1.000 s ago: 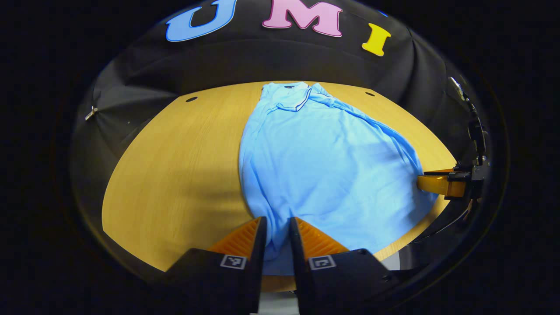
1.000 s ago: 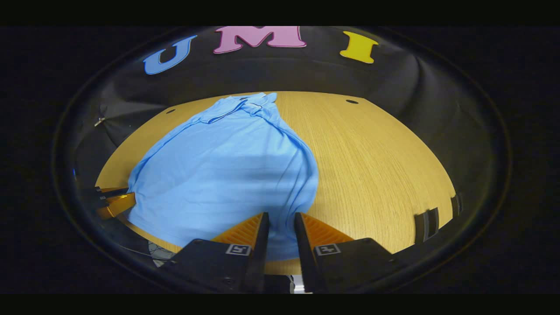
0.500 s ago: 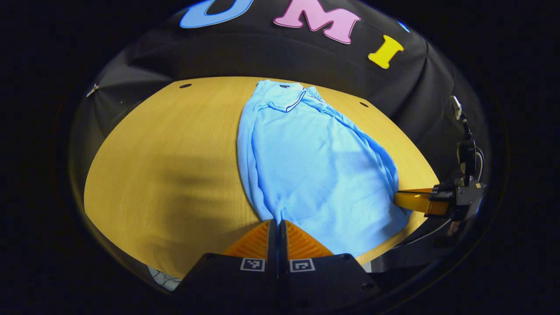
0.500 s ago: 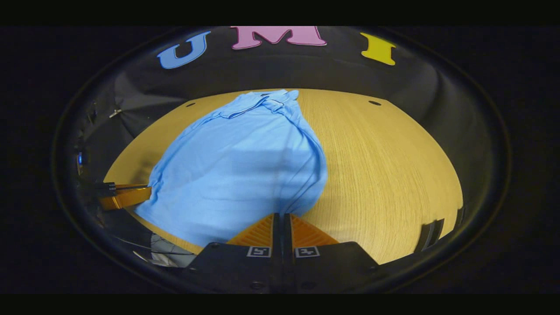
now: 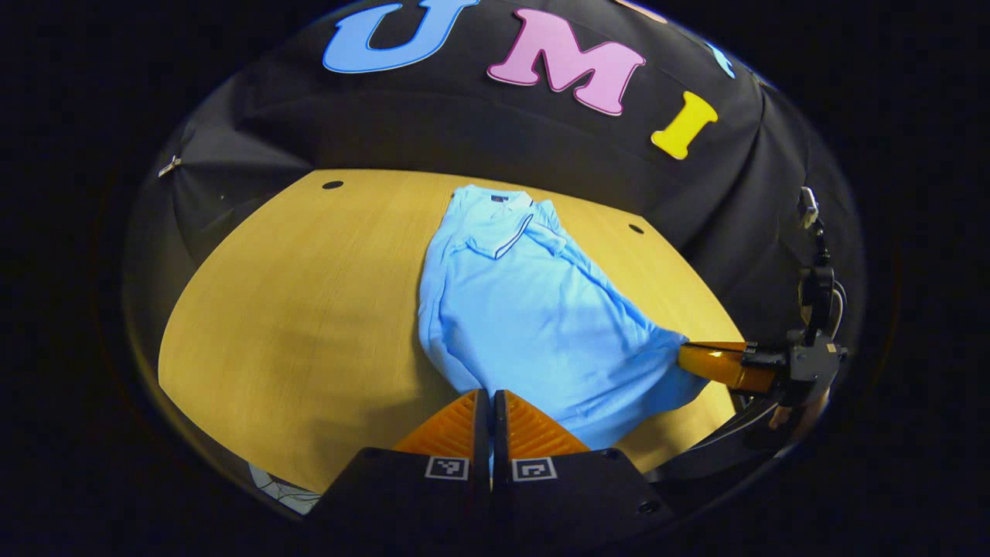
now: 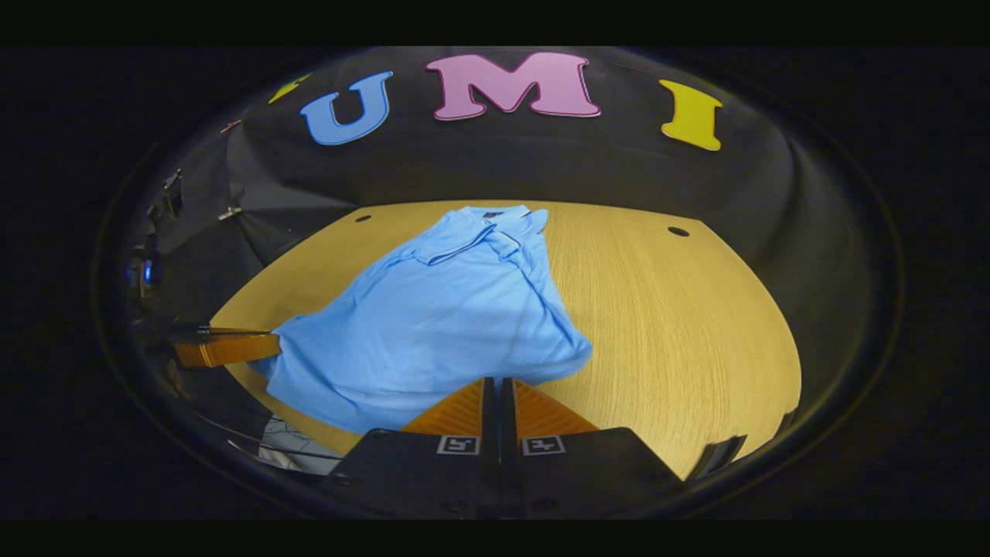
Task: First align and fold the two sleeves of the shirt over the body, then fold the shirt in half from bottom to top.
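Both fingers of my left gripper (image 5: 492, 396) stood pressed together at 6 o'clock in the left gripper view, pinching the hem of the light blue polo shirt (image 5: 526, 309), which lay on the wooden table (image 5: 309, 309), collar toward 12 o'clock. My right gripper (image 5: 684, 357) gripped the hem at 4 o'clock.

In the right gripper view, my right gripper (image 6: 499, 383) was likewise clamped on the polo shirt (image 6: 441, 317) hem at 6 o'clock; my left gripper (image 6: 271, 346) held it at 9 o'clock.

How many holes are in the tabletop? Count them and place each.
2. One hole near the far left corner, another hole near the far right, beyond the shirt. The cloth may hide more.
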Demonstrator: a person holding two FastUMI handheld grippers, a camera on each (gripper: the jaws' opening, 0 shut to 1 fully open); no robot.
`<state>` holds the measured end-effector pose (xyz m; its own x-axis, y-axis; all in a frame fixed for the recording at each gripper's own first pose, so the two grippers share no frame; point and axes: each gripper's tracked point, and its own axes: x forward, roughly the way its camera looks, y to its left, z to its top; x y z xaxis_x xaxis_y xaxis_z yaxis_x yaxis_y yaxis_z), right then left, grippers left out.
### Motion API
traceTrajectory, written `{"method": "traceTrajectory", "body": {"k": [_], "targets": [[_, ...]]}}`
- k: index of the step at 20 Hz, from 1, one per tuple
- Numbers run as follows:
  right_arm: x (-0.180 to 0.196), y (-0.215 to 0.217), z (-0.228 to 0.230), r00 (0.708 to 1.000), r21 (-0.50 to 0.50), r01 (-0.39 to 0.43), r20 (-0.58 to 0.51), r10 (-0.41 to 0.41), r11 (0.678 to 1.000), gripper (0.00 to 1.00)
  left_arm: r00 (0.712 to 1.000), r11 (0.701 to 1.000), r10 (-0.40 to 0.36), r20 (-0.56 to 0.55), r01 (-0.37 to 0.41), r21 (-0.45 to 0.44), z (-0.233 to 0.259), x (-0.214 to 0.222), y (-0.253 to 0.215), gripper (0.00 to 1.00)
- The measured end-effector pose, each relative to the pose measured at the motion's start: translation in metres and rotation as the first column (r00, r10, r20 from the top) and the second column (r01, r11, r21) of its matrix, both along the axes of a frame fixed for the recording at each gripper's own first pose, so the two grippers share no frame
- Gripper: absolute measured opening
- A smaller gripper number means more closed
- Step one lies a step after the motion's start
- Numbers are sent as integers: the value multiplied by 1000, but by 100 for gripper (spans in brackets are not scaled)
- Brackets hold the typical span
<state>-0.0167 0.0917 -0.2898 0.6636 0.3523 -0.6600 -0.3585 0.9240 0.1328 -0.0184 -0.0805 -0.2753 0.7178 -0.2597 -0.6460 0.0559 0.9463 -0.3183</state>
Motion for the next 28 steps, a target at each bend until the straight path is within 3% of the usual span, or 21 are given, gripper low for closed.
{"method": "traceTrajectory", "body": {"k": [2,3,4,5,7,8,9,13,16,18,20,23,24,25,27,28], "targets": [[29,4,13,999,15,-1,32,0,1000,5,999,1000,12,34,-12,-9,20,26,3,2],[43,5,21,998,16,-1,55,0,1000,0,999,1000,18,50,-18,-18,30,38,4,6],[61,6,30,997,15,-4,83,3,1000,5,997,999,28,66,-26,-26,41,54,7,6],[79,8,38,994,19,-6,107,4,1000,0,997,999,36,75,-34,-37,48,69,9,6],[111,13,52,990,41,-1,143,-5,999,5,994,997,58,93,-52,-64,64,102,12,6],[130,16,60,987,55,5,162,-14,998,0,992,996,68,104,-61,-70,71,118,15,6],[147,18,66,983,67,9,183,-22,998,5,990,995,75,116,-67,-70,76,136,19,6],[216,31,86,969,110,17,243,-44,994,0,980,996,86,177,-80,-44,98,207,39,6],[271,44,101,952,132,20,301,-59,991,10,971,993,109,213,-100,-55,107,264,55,6],[309,51,109,935,141,28,346,-75,990,0,968,994,112,223,-105,-43,104,299,67,6],[343,59,108,925,146,28,370,-81,989,5,967,994,112,228,-106,-39,97,335,75,6],[391,66,96,918,139,39,386,-91,990,5,963,988,152,221,-139,-71,80,389,88,6],[406,68,89,917,133,44,388,-92,990,5,966,987,157,206,-145,-71,71,405,91,1],[419,70,80,920,127,47,381,-92,991,0,967,985,167,194,-157,-65,60,420,96,6],[445,73,58,926,105,57,366,-91,993,10,969,985,173,174,-169,-39,37,450,104,6],[456,75,47,929,92,61,358,-90,994,5,972,985,170,160,-170,-13,25,461,107,6]]}}
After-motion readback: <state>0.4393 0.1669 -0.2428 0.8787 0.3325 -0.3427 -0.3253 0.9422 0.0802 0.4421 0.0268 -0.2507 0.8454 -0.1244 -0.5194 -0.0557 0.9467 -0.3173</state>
